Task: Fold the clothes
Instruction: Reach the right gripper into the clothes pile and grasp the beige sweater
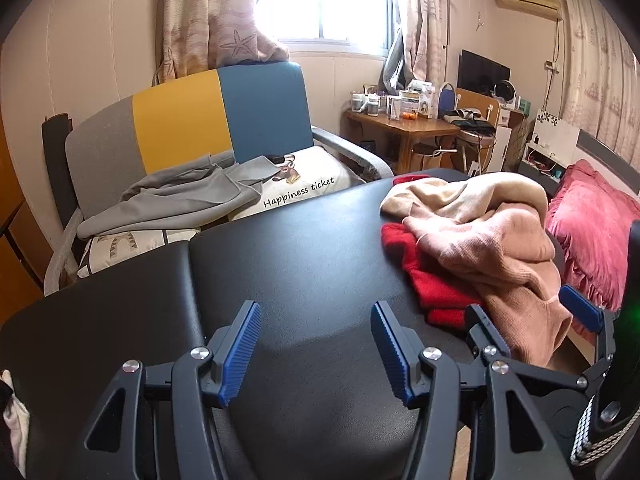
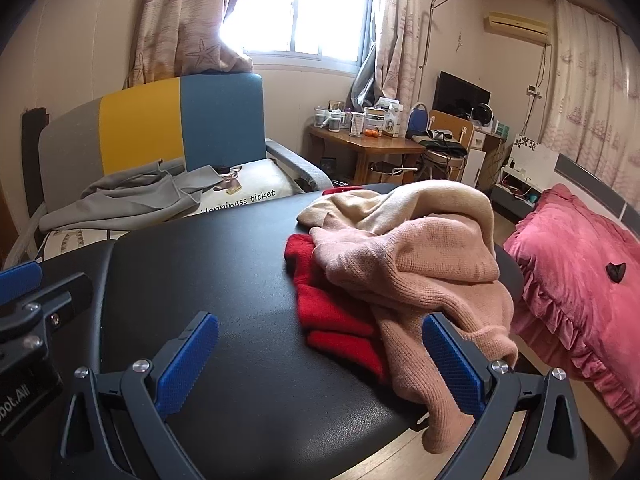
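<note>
Both tongs gape over black padded table; sofa behind.

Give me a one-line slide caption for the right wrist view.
Open right gripper poised over a black padded table, facing a heap of pink sweater, cream sweater and red garment.

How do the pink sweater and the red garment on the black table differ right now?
The pink sweater lies on top of the heap; the red garment sits underneath, only partly showing. The pink sweater drapes over the black table edge; the red garment's visible part stays on the surface. Both are crumpled, unfolded knits.
</note>
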`<state>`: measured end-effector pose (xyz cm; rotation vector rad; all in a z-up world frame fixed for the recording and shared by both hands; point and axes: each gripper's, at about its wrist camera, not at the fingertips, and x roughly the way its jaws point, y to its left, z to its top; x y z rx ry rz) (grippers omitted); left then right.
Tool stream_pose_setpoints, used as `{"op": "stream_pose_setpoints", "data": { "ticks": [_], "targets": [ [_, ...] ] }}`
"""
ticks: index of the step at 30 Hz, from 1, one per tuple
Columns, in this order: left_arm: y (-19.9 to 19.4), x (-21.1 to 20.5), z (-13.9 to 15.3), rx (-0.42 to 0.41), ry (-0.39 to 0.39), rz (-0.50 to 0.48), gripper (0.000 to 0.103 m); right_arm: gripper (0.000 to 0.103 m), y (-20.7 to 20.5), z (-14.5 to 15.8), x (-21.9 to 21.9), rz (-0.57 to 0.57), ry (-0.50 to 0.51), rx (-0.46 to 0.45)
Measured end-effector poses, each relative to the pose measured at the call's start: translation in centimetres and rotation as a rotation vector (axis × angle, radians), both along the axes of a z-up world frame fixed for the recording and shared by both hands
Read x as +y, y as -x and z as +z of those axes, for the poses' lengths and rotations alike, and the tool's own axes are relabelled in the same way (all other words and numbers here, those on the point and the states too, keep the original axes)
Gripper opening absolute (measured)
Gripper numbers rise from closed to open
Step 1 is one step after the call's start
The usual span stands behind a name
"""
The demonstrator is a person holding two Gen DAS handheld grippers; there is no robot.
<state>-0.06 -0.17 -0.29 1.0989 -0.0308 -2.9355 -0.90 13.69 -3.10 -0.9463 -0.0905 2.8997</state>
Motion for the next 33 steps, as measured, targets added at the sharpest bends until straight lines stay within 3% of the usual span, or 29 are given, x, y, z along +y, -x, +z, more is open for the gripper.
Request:
{"op": "stream_pose_setpoints", "data": {
  "ticks": [11, 17, 22, 25, 28, 30, 33],
  "targets": [
    [0.2, -0.7, -1.2, -0.053, -0.006, 0.004, 0.059, 0.103, 0.2, -0.8, 0.0, 0.0, -0.001, -0.023],
    [0.4, -1.4, -2.1, -0.084, -0.067, -0.02, 0.061, 0.103, 0.0, -2.0, 1.7, 0.01, 0.081, -0.058],
    [0.4, -1.3, -2.7, -0.084, -0.047, 0.002, 0.061, 0.103, 0.0, -3.1, 3.4, -0.001, 0.146, -0.094],
    [0.8, -2.3, -4.3, -0.151, -0.115, -0.026, 0.061, 0.103, 0.0, -3.6, 5.3, 0.029, 0.311, -0.096],
    [1.9, -3.9, -7.3, -0.289, -0.2, -0.033, 0.061, 0.103, 0.0, -4.2, 7.3, 0.06, 0.48, -0.096],
    [2.6, -5.2, -10.1, -0.414, -0.251, -0.005, 0.061, 0.103, 0.5, -4.8, 9.4, 0.076, 0.658, -0.09],
    [2.9, -6.6, -13.5, -0.527, -0.278, 0.021, 0.061, 0.103, 1.4, -4.6, 11.8, 0.068, 0.78, -0.049]
  ]
}}
